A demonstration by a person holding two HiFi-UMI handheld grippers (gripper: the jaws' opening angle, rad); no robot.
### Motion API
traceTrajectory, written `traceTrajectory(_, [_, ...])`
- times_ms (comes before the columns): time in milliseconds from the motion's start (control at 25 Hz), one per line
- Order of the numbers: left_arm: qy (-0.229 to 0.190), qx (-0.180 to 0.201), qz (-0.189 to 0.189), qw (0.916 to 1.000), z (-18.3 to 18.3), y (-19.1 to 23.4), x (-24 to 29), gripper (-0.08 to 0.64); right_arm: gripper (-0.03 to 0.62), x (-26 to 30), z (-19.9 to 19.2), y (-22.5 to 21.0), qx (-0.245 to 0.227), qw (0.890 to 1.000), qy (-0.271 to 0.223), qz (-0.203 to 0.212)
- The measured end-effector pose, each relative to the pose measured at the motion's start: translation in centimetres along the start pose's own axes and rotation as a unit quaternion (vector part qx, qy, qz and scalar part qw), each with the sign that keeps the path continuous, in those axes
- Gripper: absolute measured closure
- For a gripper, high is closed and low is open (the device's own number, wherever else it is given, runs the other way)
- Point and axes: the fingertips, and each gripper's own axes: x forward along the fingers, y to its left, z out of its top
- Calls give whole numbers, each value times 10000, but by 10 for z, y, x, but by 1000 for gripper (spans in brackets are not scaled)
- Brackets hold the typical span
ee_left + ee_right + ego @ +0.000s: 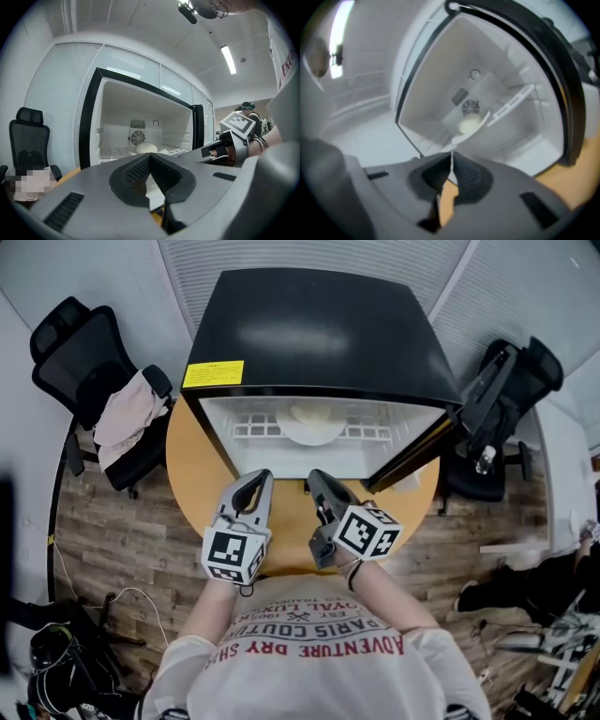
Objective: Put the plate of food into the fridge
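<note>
Left tongs (pixel 255 476) pressed together, nothing between them, tips pointing at the open fridge (pixel 319 324). Right tongs (pixel 319 476) also pressed together and empty, just beside the left ones, both held over the round wooden table (pixel 202 474) in front of the fridge opening. Neither touches the fridge or the plate (pixel 313 432). Small black fridge stands on the table, white inside, door (pixel 412 454) swung open to the right. Plate sits inside the fridge on the white shelf (pixel 253 426), near the middle, with a pale rounded lump of food (pixel 309 413) on it. Left gripper view: left tongs (pixel 149 157) closed at the tips, food (pixel 146 148) visible past them deep in the fridge below a round fan grille (pixel 137 137); the right tongs with their marker cube (pixel 238 123) show at the right edge. Right gripper view is blurred: right tongs (pixel 451 161) closed, food (pixel 468 125) seen straight ahead inside the fridge. Black office chair (pixel 80 343) at the left of the table with a light cloth (pixel 127 413) draped on it, another black chair (pixel 506 390) at the right. Floor is wood plank.
</note>
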Motion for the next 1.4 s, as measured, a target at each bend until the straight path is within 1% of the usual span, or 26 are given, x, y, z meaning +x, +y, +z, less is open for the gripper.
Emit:
traceTrajectory(40, [-22, -5, 6, 10000, 1, -1, -1, 534, 557, -4, 4, 0, -473, 9988, -37, -89])
traceTrajectory(120, [-57, -8, 16, 10000, 3, -3, -3, 534, 557, -10, 14, 4, -1370, 9902, -169, -231])
traceTrajectory(160, [-61, -6, 24, 10000, 3, -4, -4, 534, 557, -14, 19, 8, -1814, 9827, -257, -287])
traceTrajectory(200, [-61, -2, 34, 10000, 4, -5, -5, 534, 557, -17, 24, 12, -2260, 9729, -350, -338])
traceTrajectory(280, [-62, 9, 55, 10000, 4, -7, -7, 534, 557, -24, 32, 21, -3056, 9498, -522, -414])
traceTrajectory(320, [-58, 16, 61, 10000, 5, -8, -8, 534, 557, -27, 35, 25, -3329, 9401, -591, -428])
traceTrajectory(360, [-44, 24, 59, 10000, 5, -10, -9, 534, 557, -30, 36, 29, -3487, 9340, -649, -429])
traceTrajectory(480, [1, 66, 38, 10000, 9, -15, -12, 534, 557, -37, 41, 36, -3689, 9250, -807, -416])
traceTrajectory(600, [-62, 96, 20, 9999, 15, -18, -15, 534, 558, -41, 43, 43, -3985, 9117, -914, -394])
traceTrajectory(640, [-73, 111, 22, 9999, 17, -19, -15, 534, 560, -42, 43, 45, -4041, 9092, -932, -374])
traceTrajectory(760, [-84, 133, 46, 9999, 19, -19, -14, 534, 563, -44, 45, 48, -4105, 9072, -826, -417])
traceTrajectory(840, [-84, 121, 36, 9999, 20, -21, -13, 534, 563, -45, 42, 48, -4149, 9058, -776, -362])
traceTrajectory(920, [-82, 133, 16, 9999, 20, -23, -12, 534, 563, -46, 40, 47, -4145, 9062, -776, -293])
traceTrajectory(1040, [-74, 163, -3, 9998, 21, -24, -10, 534, 563, -45, 43, 45, -4088, 9088, -778, -297])
traceTrajectory(1160, [-63, 174, -8, 9998, 21, -24, -8, 534, 563, -45, 45, 41, -3985, 9134, -730, -394])
traceTrajectory(1400, [-63, 172, 7, 9998, 21, -21, -5, 534, 563, -43, 43, 32, -3816, 9207, -720, -388])
